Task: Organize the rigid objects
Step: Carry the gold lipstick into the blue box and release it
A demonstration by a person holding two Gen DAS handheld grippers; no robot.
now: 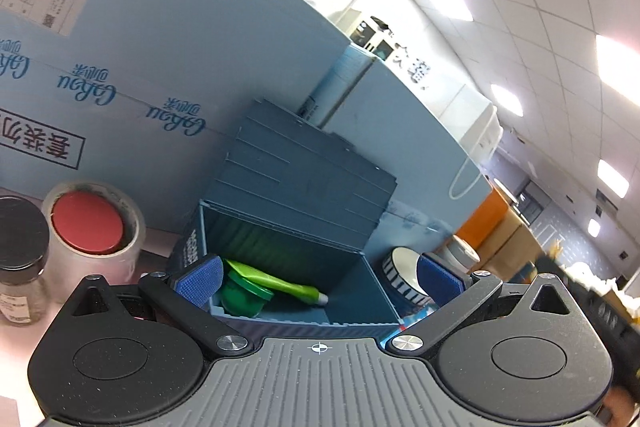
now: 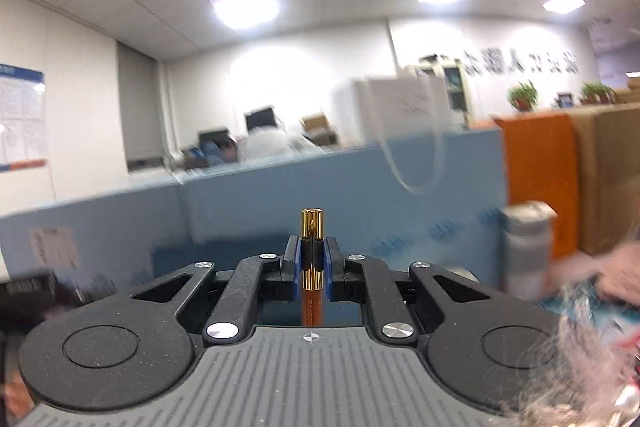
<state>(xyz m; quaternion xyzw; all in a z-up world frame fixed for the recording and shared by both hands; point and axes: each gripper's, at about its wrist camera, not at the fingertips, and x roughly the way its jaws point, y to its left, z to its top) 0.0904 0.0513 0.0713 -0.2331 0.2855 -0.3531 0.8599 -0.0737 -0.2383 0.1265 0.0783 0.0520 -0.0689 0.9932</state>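
Note:
A dark blue container-style box (image 1: 296, 227) stands open, its lid tipped back against the blue partition. Inside lie a green round jar (image 1: 244, 297) and a light green tube (image 1: 276, 281). My left gripper (image 1: 318, 279) is open, its blue pads either side of the box's front, holding nothing. My right gripper (image 2: 312, 261) is shut on a slim gold and orange tube (image 2: 312, 227), held upright in the air in front of the blue partition. The right wrist view is blurred.
A roll of clear tape (image 1: 96, 227) with a red lid inside it and a dark-capped jar (image 1: 20, 259) stand left of the box. A striped round dish (image 1: 404, 275) sits right of it. A white bottle (image 2: 528, 247), an orange box (image 2: 540, 171) and cardboard lie right.

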